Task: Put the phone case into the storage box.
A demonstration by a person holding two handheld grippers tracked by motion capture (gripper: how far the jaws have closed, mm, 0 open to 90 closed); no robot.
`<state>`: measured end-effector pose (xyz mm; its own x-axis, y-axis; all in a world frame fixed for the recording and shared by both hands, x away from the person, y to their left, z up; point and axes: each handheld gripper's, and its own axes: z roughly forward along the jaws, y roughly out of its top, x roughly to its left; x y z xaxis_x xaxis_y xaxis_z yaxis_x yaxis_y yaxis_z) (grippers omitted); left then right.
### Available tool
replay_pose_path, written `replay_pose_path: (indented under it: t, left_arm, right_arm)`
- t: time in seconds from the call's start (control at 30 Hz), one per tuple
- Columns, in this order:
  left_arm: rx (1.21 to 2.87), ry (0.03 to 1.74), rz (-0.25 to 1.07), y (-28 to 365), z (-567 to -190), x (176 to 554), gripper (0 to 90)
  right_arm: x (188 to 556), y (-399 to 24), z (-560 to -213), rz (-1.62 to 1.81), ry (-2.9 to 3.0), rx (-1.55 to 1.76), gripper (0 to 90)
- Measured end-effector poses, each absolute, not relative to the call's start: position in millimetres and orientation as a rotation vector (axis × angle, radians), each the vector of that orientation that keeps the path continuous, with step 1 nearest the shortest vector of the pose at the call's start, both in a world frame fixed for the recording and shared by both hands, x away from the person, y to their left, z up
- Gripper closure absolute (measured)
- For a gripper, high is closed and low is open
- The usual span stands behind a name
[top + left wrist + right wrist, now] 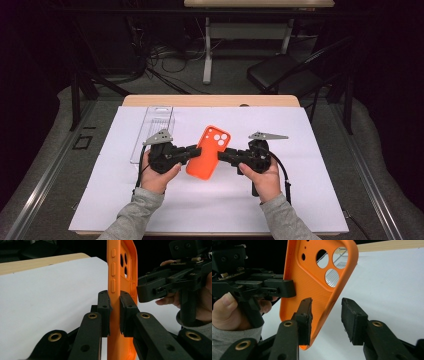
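**Orange case held up between two claws**

Left of the case, the left claw (192,151) is clenched on its long edge, pads (104,305) pressing both faces. The case (208,151) is bright orange, with three round camera holes and raised side buttons, lifted above the white tabletop (300,200). On its right, the right claw (226,154) straddles the other edge, one pad touching, the other clear.

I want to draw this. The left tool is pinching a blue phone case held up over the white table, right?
Not blue: the phone case is orange, as the left gripper view shows. The left tool does pinch its edge, above the white table.
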<state>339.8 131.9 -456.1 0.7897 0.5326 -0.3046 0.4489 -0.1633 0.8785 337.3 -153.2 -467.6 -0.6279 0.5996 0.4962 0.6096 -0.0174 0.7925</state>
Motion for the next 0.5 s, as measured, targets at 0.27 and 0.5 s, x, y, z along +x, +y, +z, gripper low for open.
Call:
replay_pose_path:
  t: [0.27,0.5]
  left_arm:
    - [1.797,0.757,0.082,130.4,-456.4,338.8,81.4]
    - [1.792,0.755,0.088,129.2,-457.0,338.3,81.4]
  right_arm:
    - [338.0,-153.3,-469.9,-1.766,-2.161,-1.365,63.3]
    - [338.0,-151.7,-472.1,-1.747,-2.148,-1.363,66.9]
